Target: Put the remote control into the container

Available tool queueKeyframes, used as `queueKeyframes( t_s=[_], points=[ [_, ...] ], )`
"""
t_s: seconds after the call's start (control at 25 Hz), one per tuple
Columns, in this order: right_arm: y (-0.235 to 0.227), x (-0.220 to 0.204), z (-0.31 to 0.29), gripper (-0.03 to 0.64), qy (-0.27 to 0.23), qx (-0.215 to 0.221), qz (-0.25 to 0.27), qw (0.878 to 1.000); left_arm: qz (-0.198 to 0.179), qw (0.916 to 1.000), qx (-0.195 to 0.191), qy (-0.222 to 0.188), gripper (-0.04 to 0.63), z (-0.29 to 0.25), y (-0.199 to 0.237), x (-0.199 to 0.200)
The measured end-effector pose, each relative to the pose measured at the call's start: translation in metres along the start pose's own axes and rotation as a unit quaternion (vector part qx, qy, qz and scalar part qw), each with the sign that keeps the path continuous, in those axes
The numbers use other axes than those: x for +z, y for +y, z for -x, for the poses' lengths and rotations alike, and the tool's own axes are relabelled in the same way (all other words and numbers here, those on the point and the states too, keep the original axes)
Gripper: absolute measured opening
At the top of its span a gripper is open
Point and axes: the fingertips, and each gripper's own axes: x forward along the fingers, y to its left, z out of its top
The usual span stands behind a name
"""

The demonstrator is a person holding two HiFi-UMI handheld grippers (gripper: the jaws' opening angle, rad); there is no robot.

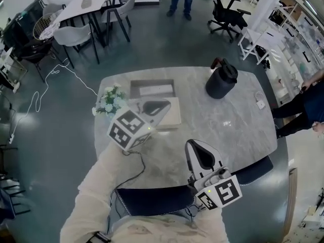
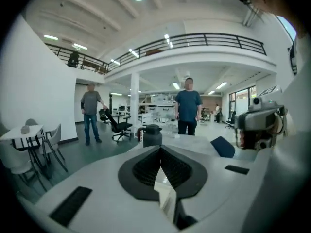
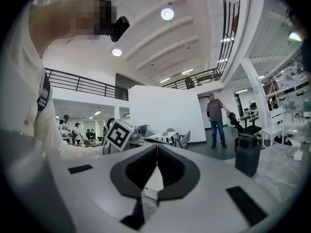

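On the grey marble table [image 1: 223, 125], a shallow grey container [image 1: 134, 88] sits at the far left, with a white elongated thing in it that looks like the remote control [image 1: 156, 89]. My left gripper [image 1: 164, 106] hovers just in front of the container over a beige board [image 1: 173, 116], its jaws shut with nothing between them. Over the table's near edge, my right gripper [image 1: 198, 147] is shut and empty too. In the left gripper view the left gripper [image 2: 160, 152] shows closed jaws. The right gripper view shows the right gripper [image 3: 156, 152] closed as well.
A black jug [image 1: 221, 80] stands at the far right of the table, and a bunch of white flowers [image 1: 109, 100] at its left edge. A small white item [image 1: 260, 104] lies near the right edge. People [image 2: 188, 106] stand beyond the table; chairs and tables fill the room.
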Motion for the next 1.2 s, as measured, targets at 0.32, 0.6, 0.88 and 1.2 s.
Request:
queueKeyframes(
  t_s=[0.32,0.6,0.88,1.2],
  points=[
    [0.046,0.012,0.006,0.017,-0.009,0.031,0.022,0.999,0.018,0.9987,0.026,-0.041,0.012,0.104,-0.079,0.017],
    [0.086,0.024,0.0,0.017,-0.028,0.07,0.054,0.996,0.013,0.9952,0.055,-0.08,0.012,0.159,-0.111,0.022],
    [0.109,0.03,-0.004,0.017,-0.036,0.085,0.071,0.993,0.033,0.9898,0.056,-0.127,0.012,0.186,-0.118,0.037],
    [0.117,0.039,-0.002,0.017,-0.043,0.086,0.069,0.993,0.026,0.989,0.056,-0.134,0.012,0.196,-0.119,0.041]
  ],
)
